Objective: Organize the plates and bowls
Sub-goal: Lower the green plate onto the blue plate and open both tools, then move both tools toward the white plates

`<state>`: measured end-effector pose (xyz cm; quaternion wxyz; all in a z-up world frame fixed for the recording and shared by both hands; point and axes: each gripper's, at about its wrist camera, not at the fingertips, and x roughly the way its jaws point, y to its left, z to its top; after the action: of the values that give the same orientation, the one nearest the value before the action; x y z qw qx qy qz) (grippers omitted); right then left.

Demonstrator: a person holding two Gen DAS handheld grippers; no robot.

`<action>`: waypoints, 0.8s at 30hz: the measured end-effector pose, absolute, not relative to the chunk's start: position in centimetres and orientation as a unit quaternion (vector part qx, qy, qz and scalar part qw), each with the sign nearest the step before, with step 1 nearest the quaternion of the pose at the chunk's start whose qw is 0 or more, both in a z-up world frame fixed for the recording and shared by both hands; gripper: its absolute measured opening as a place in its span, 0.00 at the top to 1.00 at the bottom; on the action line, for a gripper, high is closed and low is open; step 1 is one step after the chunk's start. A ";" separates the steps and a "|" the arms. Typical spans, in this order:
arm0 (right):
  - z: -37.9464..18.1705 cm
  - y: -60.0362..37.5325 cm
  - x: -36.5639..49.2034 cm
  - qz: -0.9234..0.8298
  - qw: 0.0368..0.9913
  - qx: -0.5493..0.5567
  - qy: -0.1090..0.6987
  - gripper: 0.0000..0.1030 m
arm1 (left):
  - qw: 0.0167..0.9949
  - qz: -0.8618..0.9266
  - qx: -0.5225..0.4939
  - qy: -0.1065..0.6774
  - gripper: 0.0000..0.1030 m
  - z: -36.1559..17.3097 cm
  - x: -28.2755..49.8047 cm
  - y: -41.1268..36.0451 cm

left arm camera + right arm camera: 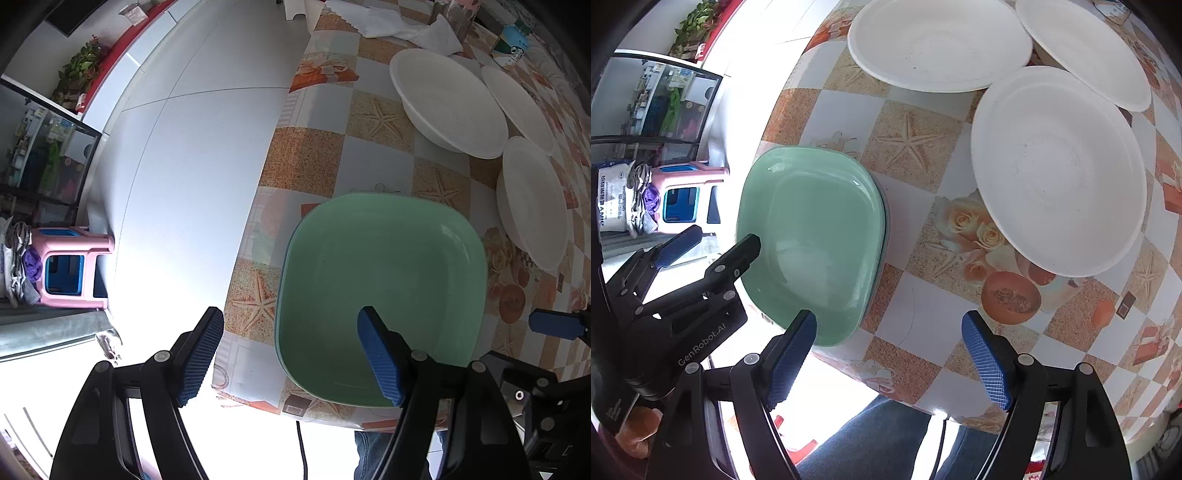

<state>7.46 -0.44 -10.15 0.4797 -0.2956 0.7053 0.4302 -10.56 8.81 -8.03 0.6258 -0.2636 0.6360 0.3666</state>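
On the far left of the left wrist view, a pink stool point(75, 267) with blue inner parts is seen on the pale tiled floor point(192, 155), with a glass cabinet point(44, 155) behind it and a potted plant point(83, 68) further back.

The left gripper point(291, 350) is held pointing down over the near left corner of the bench point(306, 162), which is covered by a checked cloth printed with starfish and flowers. Its fingers point(378, 356) are spread wide and nothing is pinched: one is seen over the floor beyond the bench edge, the other above the green plate point(384, 273).

The green plate, square with rounded corners, is set at that corner of the bench. A thin bluish rim is visible under its left edge, so it appears to be stacked on another dish.

To the right, three white round plates are laid out on the bench: a large one point(443, 99) at the back, a second point(517, 107) just behind and beside it, and a third point(532, 203) nearer, well apart from the green plate. A white cloth point(388, 22) and a small bottle point(511, 46) are seen at the far end.

The right gripper point(890, 354) is held above the near bench edge, right of the green plate. Its fingers point(984, 360) are also spread, with nothing between them. Blue trousers point(882, 443) are visible below.
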 end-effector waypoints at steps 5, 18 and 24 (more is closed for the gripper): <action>-10.0 -2.5 8.8 0.417 0.485 -0.279 0.716 0.20 | 0.633 0.349 -0.263 0.639 0.24 -7.9 -8.7 7.7; -8.9 -6.5 14.2 0.364 0.536 -0.222 0.728 0.20 | 0.674 0.306 -0.253 0.623 0.24 -5.5 -2.9 6.7; -8.7 -8.2 18.4 0.327 0.570 -0.199 0.727 0.20 | 0.683 0.293 -0.257 0.618 0.24 -4.9 1.1 6.5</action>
<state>18.38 -8.22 -8.73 0.5701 -0.1988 0.7269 0.3273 1.12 6.52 -4.93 0.6833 -0.2570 0.6176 0.2927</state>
